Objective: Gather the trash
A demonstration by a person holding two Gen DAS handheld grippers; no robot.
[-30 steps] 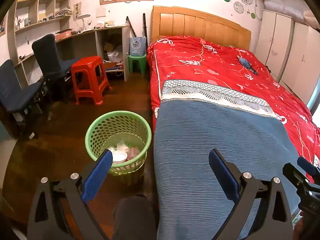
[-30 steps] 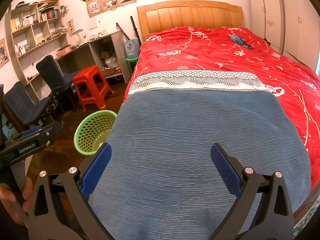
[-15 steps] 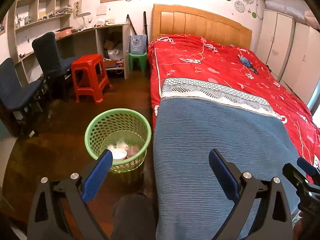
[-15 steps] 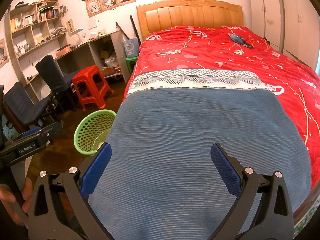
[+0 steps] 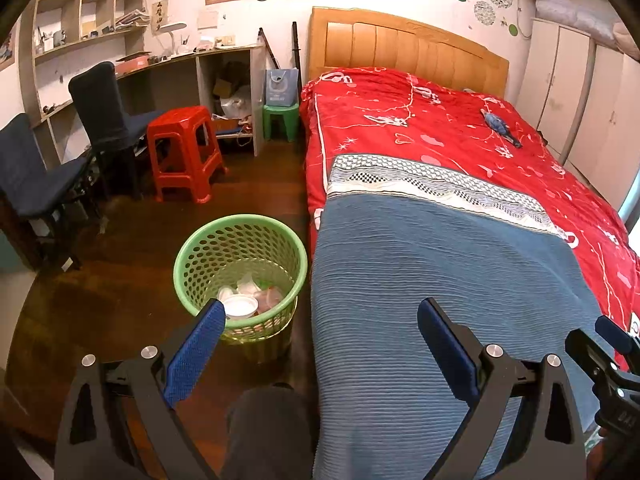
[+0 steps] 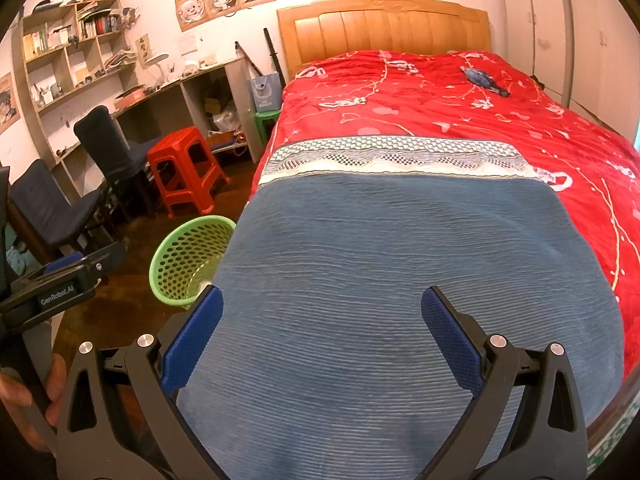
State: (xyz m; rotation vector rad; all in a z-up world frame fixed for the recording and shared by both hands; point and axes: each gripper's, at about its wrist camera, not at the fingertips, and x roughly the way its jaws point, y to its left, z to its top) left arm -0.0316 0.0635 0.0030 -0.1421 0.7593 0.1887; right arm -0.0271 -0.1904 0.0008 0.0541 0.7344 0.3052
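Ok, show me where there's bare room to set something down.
Bare: blue blanket at the bed's foot; floor between bin and chairs. Crowded: bin, desk, shelves, stool corner.

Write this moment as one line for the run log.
left gripper: open, empty | right gripper: open, empty | green basket: holds trash | blue object: on bed

The basket (image 5: 240, 268) stands on the floor (image 5: 120, 280) just left of the bed (image 5: 440, 240), trash (image 5: 248, 298) inside, stool (image 5: 182, 152) and chairs (image 5: 108, 120) behind.
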